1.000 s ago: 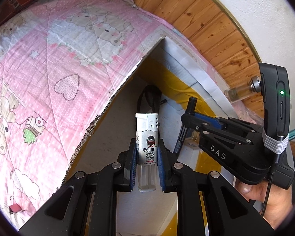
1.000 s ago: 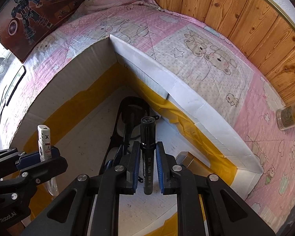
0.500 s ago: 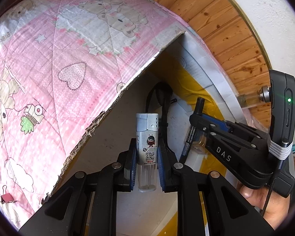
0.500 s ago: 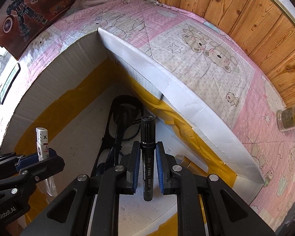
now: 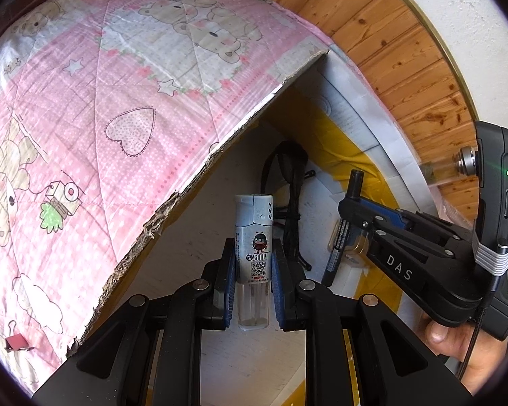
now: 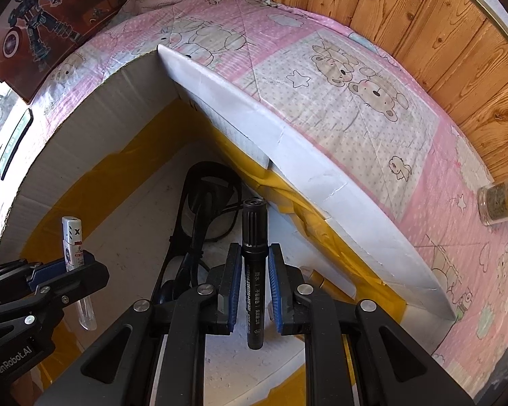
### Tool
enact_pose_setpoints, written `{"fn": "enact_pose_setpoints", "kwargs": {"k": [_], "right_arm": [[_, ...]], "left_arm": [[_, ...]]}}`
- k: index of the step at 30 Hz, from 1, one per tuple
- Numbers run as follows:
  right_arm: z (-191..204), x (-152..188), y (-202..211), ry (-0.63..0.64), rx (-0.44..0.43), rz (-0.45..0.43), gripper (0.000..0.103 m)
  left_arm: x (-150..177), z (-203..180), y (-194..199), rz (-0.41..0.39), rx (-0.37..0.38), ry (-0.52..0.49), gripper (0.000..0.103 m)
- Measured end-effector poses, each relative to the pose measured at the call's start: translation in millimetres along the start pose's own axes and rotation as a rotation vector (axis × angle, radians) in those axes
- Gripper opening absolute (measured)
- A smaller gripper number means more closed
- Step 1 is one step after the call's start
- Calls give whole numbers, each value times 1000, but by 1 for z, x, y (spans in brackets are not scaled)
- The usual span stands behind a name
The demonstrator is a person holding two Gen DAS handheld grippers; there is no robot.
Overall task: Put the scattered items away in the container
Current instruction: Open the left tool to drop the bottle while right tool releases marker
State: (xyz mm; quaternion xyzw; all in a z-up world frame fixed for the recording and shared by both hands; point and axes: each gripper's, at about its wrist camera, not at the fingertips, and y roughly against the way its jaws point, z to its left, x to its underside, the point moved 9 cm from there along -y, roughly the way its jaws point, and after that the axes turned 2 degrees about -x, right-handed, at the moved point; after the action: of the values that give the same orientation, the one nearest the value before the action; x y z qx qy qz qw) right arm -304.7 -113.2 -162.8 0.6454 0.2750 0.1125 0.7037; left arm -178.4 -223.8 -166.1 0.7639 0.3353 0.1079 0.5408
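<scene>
Bed [image 6: 372, 108], pink bear-print quilt, against a wood-panelled wall [image 6: 423, 27]; on it stands the container, an open cardboard box [image 6: 288, 149] with yellow tape along its inner seams. A black strap [image 6: 199, 209] already lies on the box floor. A glass jar [image 6: 499, 203] lies on the quilt outside the box at right, and a small red binder clip [image 5: 17, 343] lies outside it at left; I take both to be items not yet tidied.

Left gripper [image 5: 252, 270]: I hold its fingers closed on a lighter [image 5: 254, 237], upright, cap forward. Right gripper [image 6: 252, 284]: fingers closed on a black marker [image 6: 254, 270], cap forward.

Change over the last second: both grippers have advanced together over the box. In the left view the torn near rim [image 5: 159, 223] has slid further down and to the left, and the far corner now sits higher in frame; in the right view the far white wall has drawn closer and the box floor fills more of the lower field. The right gripper [image 5: 362, 213] stays beside my left one, apart from it.

Meaning for the task, as I judge it: both items are now above the box interior, inside the line of its walls, so transport is nearly done and the release is what remains. Neither item touches the floor yet.
</scene>
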Motion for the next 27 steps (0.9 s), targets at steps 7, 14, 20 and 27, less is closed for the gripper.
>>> {"fn": "enact_pose_setpoints", "kwargs": {"k": [7, 14, 20, 27], "right_arm": [[-2, 2, 1, -6, 5, 11, 18], [-6, 3, 5, -25, 11, 0, 24], [0, 6, 9, -17, 10, -5, 24], [6, 10, 25, -19, -6, -44, 26]], "left_arm": [[0, 3, -1, 5, -6, 6, 39], [4, 4, 2, 26, 21, 11, 40], [5, 1, 13, 13, 38, -2, 41], [6, -6, 25, -6, 53, -13, 42]]}}
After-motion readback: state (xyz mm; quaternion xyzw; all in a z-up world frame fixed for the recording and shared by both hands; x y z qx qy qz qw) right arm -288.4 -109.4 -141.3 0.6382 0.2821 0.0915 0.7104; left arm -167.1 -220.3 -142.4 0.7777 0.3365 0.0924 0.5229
